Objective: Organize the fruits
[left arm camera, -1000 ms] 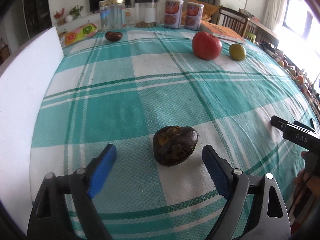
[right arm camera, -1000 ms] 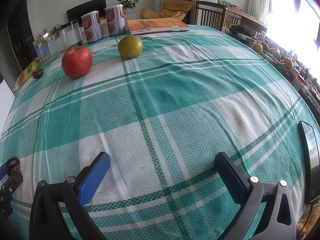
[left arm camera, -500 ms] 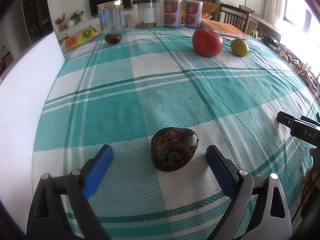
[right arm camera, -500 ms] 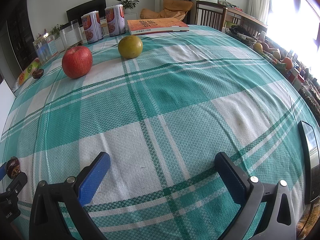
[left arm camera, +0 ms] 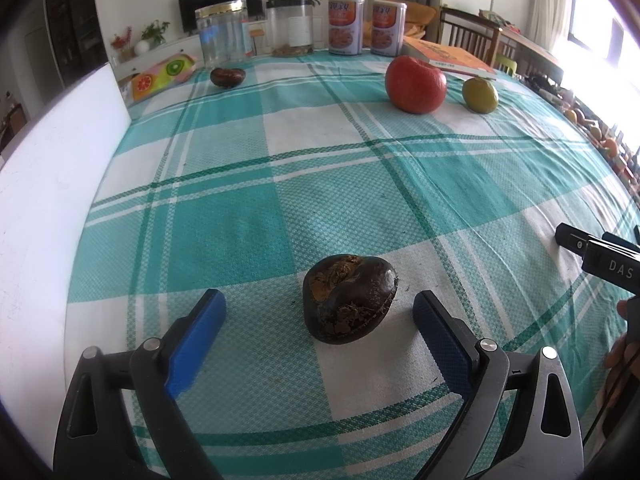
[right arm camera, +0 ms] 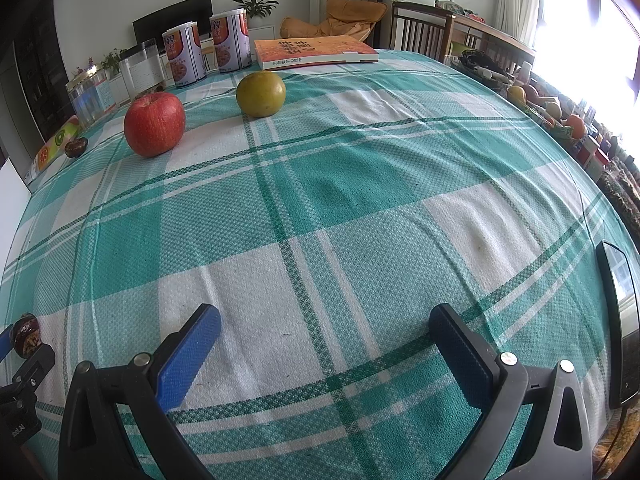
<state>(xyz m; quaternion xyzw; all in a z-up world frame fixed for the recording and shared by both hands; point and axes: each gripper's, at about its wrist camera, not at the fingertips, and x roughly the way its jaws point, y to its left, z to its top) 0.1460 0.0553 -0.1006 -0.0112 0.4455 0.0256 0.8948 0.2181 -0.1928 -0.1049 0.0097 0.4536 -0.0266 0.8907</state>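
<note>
Left gripper (left arm camera: 318, 312) jaws wide apart around dark brown rough-skinned fruit (left arm camera: 349, 298) on teal-white checked tablecloth (left arm camera: 360, 184), not touching; right gripper (right arm camera: 326, 326) jaws apart over bare cloth, holding nothing; red apple (right arm camera: 154, 123), green-yellow round fruit (right arm camera: 261, 93) at far side

We see a table under a teal-and-white plaid cloth (left arm camera: 256, 236). The red apple (left arm camera: 416, 84) sits toward its far side, a green fruit (left arm camera: 479, 95) just right of it, a book (left arm camera: 448, 57) behind it, two tins (left arm camera: 366, 26) behind-left, a dark fruit (left arm camera: 227, 77) far left, another dark fruit (left arm camera: 349, 298) well nearer us.
</note>
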